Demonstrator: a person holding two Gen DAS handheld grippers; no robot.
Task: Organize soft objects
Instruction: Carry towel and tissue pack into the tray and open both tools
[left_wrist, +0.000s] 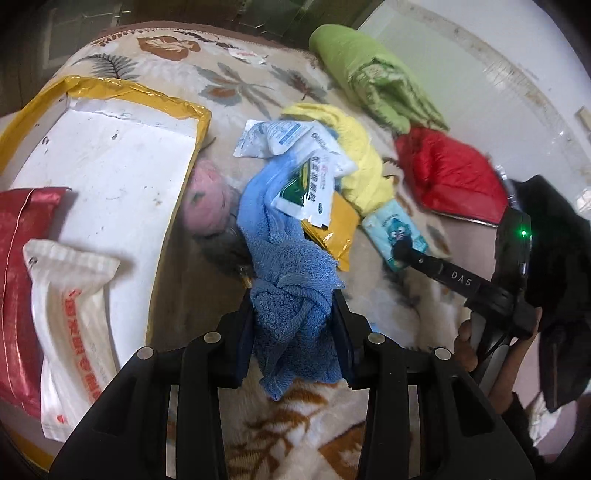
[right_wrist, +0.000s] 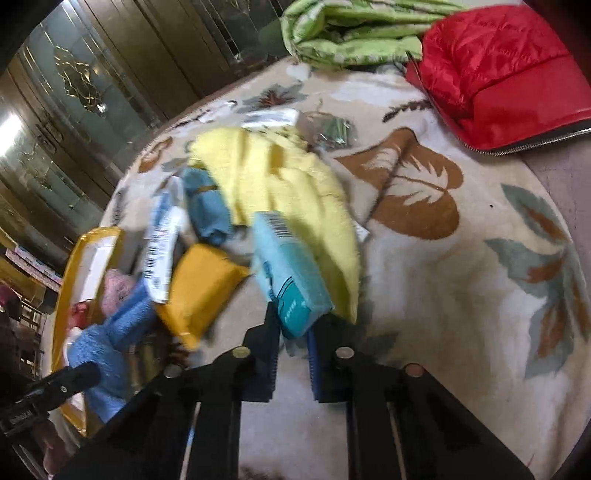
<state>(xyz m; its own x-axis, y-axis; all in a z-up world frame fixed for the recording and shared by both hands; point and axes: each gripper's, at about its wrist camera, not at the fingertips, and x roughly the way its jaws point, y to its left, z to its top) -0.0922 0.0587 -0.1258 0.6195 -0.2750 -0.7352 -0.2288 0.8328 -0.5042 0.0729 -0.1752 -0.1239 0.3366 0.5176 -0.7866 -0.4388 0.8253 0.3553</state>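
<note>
Left wrist view: left gripper (left_wrist: 293, 325) pinches blue towel (left_wrist: 291, 295) bunched at 6 o'clock for lifting; right gripper (right_wrist: 293, 334) clamps teal tissue pack (right_wrist: 290, 273).

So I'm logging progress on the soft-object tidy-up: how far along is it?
Early. Done: two packets lie in the yellow-rimmed tray. In hand: left gripper clamps the blue towel; right gripper pinches the teal tissue pack. Left: yellow cloth, sachets, pink item.

Each camera sits on its gripper, looking down, close to the pile on the bed. Both see the blue towel (left_wrist: 291, 280) (right_wrist: 107, 332) and, at twelve o'clock, the yellow cloth (left_wrist: 354, 147) (right_wrist: 280, 184).
</note>
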